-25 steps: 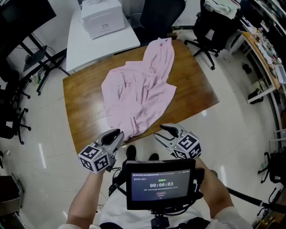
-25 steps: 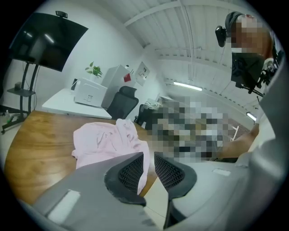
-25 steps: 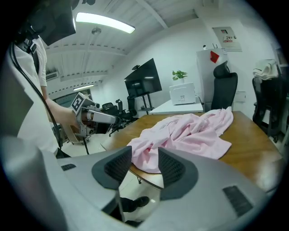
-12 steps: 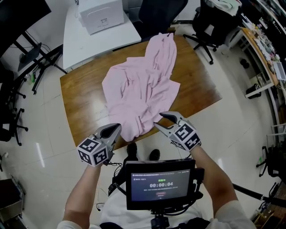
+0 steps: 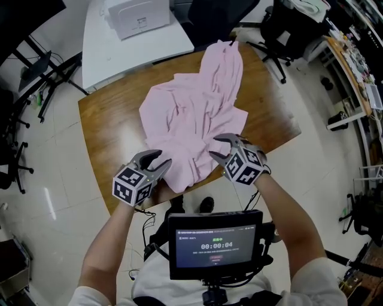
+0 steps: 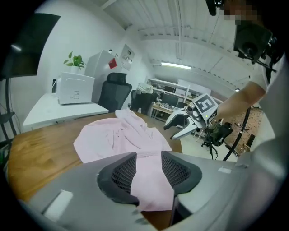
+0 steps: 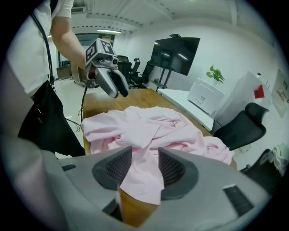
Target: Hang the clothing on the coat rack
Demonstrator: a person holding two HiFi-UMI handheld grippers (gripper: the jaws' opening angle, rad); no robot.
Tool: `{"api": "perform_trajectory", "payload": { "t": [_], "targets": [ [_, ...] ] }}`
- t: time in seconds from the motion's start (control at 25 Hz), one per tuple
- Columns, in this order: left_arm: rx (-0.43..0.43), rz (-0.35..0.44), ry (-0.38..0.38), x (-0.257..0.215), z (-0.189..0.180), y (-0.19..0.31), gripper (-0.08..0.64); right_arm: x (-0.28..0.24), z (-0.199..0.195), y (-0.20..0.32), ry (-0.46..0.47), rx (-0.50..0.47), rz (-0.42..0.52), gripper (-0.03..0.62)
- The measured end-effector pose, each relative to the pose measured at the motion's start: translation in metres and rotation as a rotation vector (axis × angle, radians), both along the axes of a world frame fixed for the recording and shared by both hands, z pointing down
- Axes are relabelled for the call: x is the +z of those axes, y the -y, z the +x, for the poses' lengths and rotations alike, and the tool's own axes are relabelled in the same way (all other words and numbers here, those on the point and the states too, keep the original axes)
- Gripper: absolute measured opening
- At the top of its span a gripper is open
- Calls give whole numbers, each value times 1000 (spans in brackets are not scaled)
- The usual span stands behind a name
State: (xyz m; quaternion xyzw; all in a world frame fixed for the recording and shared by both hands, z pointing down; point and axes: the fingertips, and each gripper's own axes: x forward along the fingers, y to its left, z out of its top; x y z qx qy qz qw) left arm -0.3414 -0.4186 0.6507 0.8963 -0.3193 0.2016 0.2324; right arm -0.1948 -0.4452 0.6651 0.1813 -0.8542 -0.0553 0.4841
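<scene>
A pink garment (image 5: 191,113) lies crumpled on the brown wooden table (image 5: 108,125), reaching from the far edge to the near edge. My left gripper (image 5: 160,159) hovers at the garment's near left hem. Its jaws have just been opening and now stand open; in the left gripper view (image 6: 149,169) the pink cloth (image 6: 122,137) shows in the gap, and the pads do not press on it. My right gripper (image 5: 216,147) stands open at the near right hem. In its own view (image 7: 145,169) a fold of the garment (image 7: 149,131) lies between the jaws, ungripped.
A white desk with a white box (image 5: 137,15) stands behind the table, beside a black office chair (image 5: 209,18). More chairs (image 5: 287,30) and cluttered shelves are at the right. Black stand legs (image 5: 36,66) are on the left floor. A screen (image 5: 215,242) hangs at my chest.
Both grippers moved forward from over the floor to the garment's near hem at the table edge. The left jaws were closed half a second ago and are now apart.
</scene>
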Motion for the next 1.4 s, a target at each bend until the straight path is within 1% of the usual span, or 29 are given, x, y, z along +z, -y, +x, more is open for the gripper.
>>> {"api": "perform_trajectory", "payload": {
  "t": [0.12, 0.24, 0.36, 0.44, 0.56, 0.64, 0.76, 0.8, 0.84, 0.88, 1.0, 1.12, 1.28, 1.4],
  "targets": [
    [46, 24, 54, 11, 5, 15, 212, 10, -4, 10, -24, 2, -17, 198],
    [97, 38, 96, 20, 12, 26, 235, 18, -15, 8, -53, -46, -26, 197],
    [122, 33, 85, 22, 18, 31, 235, 15, -34, -4, -46, -119, -38, 198],
    [131, 27, 74, 23, 20, 30, 235, 14, -47, -8, -37, -147, -56, 198],
    [135, 16, 55, 24, 21, 27, 235, 22, -64, -5, -32, -134, -90, 199],
    [130, 9, 40, 23, 23, 26, 232, 35, -72, -1, -65, -103, -127, 193],
    [126, 2, 26, 21, 24, 24, 229, 58, -72, -2, -148, -55, -203, 153],
    [126, 4, 24, 20, 24, 23, 229, 60, -72, -4, -161, -51, -212, 123],
    [126, 7, 23, 19, 24, 23, 226, 58, -73, -6, -164, -54, -213, 38],
    [127, 11, 25, 18, 23, 22, 222, 56, -73, -9, -162, -60, -209, 23],
    [133, 21, 41, 19, 22, 21, 221, 48, -75, -12, -139, -71, -189, 14],
    [142, 56, 77, 19, 23, 21, 221, 28, -83, -17, -73, -69, -165, 12],
    [186, 161, 162, 17, 28, 23, 221, -8, -98, -31, 41, -93, -134, 14],
    [252, 270, 266, 15, 35, 23, 221, -32, -105, -43, 108, -110, -115, 14]
  ]
}}
